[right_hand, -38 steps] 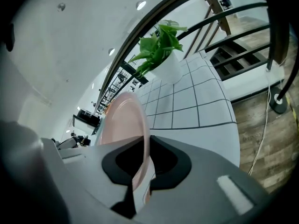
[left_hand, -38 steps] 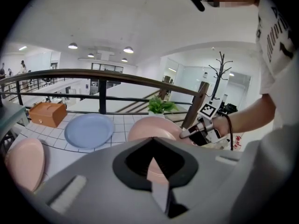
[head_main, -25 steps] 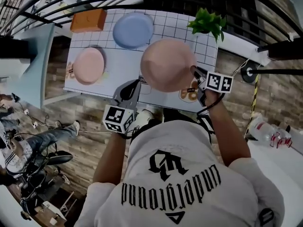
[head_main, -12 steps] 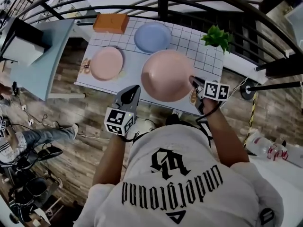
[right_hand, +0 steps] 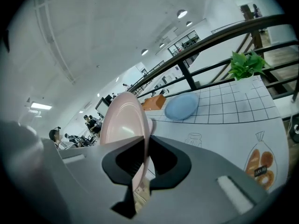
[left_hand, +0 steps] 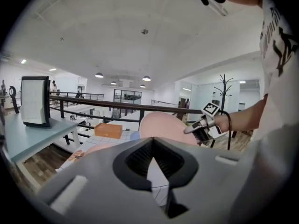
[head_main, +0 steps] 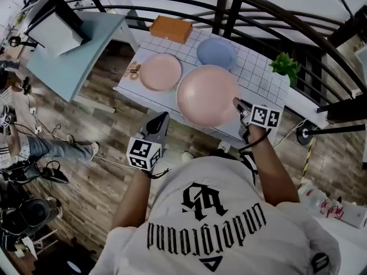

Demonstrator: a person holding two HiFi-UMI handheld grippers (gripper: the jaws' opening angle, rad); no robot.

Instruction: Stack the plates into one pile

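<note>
Person from above: white short-sleeved shirt (head_main: 172, 179) with a black emblem (head_main: 205, 200) on the back and a curved line of black gothic lettering (head_main: 206, 231) at the emblem's 6 o'clock. The left gripper (head_main: 164, 115), at the shirt's 10 o'clock, and the right gripper (head_main: 235, 101), at 1 o'clock, are dark grey and tapered. Each carries a white cube with black square markers: left cube (head_main: 143, 152), right cube (head_main: 265, 117). A black cable (head_main: 250, 144) loops at the right wrist.

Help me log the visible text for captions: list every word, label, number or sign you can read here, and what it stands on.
"underground": gothic print across the back of the person's white shirt, upside down in the head view.
Marker cubes: black-and-white square patterns only, no letters.
Bread-bag drawing on the tablecloth: its label is too blurred to read.
Bottles at the lower right: labels too small.
</note>
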